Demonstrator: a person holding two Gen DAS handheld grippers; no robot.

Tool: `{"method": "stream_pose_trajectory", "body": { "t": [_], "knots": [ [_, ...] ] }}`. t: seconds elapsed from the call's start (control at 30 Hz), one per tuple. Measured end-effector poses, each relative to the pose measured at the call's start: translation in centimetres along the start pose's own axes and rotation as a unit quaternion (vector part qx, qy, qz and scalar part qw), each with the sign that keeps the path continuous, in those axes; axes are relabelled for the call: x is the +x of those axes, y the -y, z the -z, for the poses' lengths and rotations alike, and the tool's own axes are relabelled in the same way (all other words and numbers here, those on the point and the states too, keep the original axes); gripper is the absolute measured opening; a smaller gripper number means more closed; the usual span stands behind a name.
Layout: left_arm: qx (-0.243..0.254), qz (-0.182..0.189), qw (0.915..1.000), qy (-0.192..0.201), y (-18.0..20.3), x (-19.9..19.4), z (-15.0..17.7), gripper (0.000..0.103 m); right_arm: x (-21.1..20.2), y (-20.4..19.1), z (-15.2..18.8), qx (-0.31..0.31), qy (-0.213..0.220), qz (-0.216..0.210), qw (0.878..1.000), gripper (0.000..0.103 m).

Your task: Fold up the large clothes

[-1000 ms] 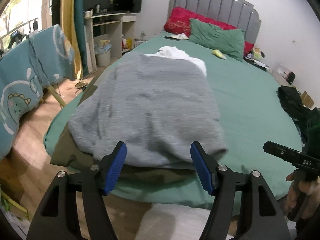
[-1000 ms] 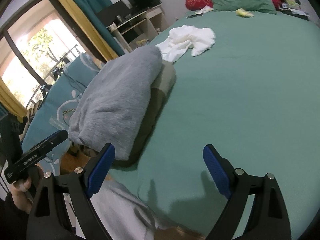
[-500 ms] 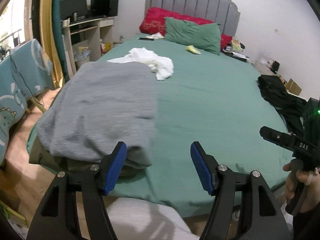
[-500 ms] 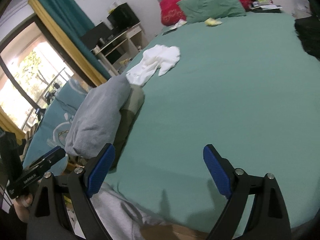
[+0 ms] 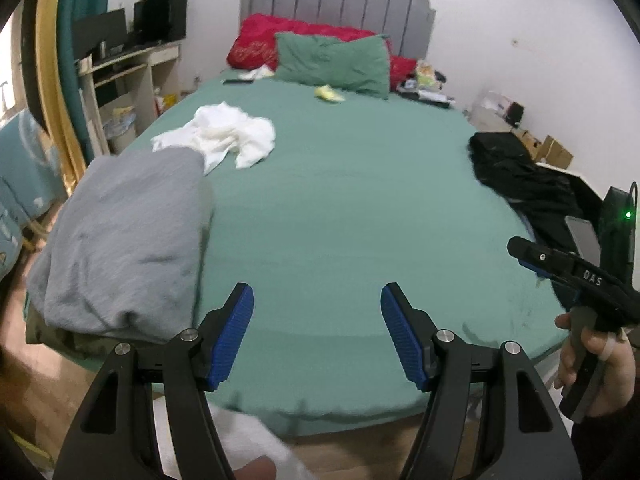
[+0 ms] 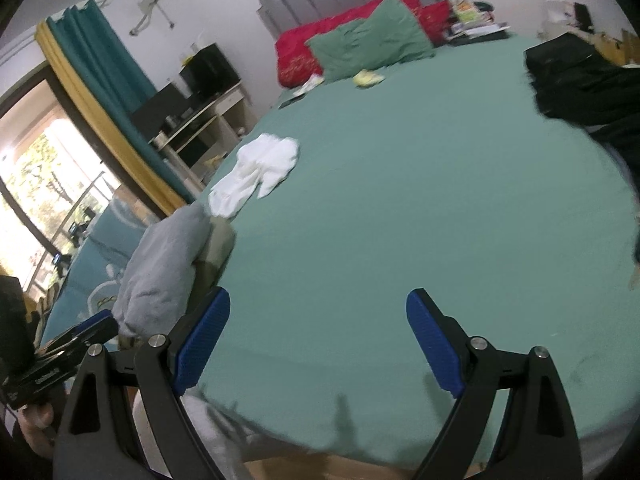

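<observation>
Tongs first: the left tongs [image 5: 317, 334] and right tongs [image 6: 318, 344] both hang released, nothing between their blue pads, over the near edge of the bed [image 5: 360, 208]. At the bed's left edge a grey garment [image 5: 128, 240] lies folded on an olive one [image 6: 218, 248]. Farther up the bed, a crumpled white garment [image 5: 224, 136] and, at its right edge, a black heap [image 5: 516, 176] look unfolded, so work remains.

2 wrist views from beyond the foot of the green bed [image 5: 360, 208], angled down toward its headboard [image 5: 340, 4], sharing the mattress.
</observation>
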State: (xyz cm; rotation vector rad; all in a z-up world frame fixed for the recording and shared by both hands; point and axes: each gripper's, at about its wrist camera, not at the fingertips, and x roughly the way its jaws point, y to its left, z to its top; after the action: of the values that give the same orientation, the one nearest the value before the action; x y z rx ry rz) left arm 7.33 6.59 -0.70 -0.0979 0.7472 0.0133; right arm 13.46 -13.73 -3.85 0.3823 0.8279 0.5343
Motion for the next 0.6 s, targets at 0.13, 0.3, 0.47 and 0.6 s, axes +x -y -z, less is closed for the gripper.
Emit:
{"method": "stream_pose_trajectory", "body": {
  "t": [0.13,0.3,0.47,0.6],
  "knots": [
    [0.015,-0.016,0.9990,0.040,2.6,-1.6,-0.9,0.070,-2.9,1.7,-1.1,-0.003,0.027,0.026,0.999,0.094],
    [0.021,-0.015,0.9952,0.094,5.1,-4.2,-2.4,0.070,-6.9,2.7,-2.4,-0.020,0.065,0.049,0.997,0.099],
    [0.031,-0.031,0.9873,0.153,7.3,-6.8,-3.7,0.070,-11.3,2.7,-3.3,-0.043,0.113,0.077,0.990,0.099],
    [0.037,-0.027,0.9801,0.193,8.7,-9.1,-4.5,0.071,-15.4,2.1,-4.1,-0.060,0.164,0.093,0.980,0.099]
  ]
}}
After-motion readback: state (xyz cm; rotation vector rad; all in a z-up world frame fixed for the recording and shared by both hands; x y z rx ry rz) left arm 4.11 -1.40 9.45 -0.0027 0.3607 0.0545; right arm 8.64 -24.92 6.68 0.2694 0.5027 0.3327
